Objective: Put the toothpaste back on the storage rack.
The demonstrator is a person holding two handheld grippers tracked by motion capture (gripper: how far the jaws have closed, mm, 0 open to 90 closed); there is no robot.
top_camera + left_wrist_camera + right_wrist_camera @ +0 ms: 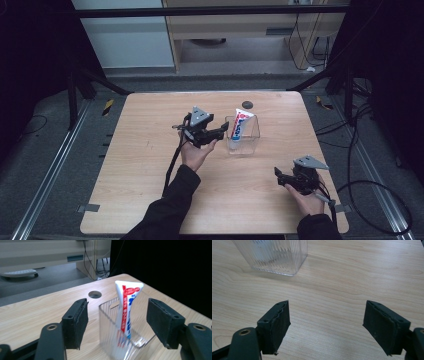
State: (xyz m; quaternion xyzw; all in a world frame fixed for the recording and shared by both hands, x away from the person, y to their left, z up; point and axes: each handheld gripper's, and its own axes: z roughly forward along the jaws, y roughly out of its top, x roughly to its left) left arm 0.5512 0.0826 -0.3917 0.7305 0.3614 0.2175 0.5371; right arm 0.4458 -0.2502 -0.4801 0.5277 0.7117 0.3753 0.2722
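Standing inside the clear ribbed container (243, 136), near the middle of the wooden table (150, 165), the toothpaste tube (240, 124) has its long axis almost upright; its flat crimped end points up and leans a little toward the far right, and its lower end rests on the container floor. The left gripper (223, 130) is just beside the container, its jaws released and wide apart, with nothing pressed between them. The right gripper (278, 176) hangs low over the table's near right part, well apart from the container, also released and empty.
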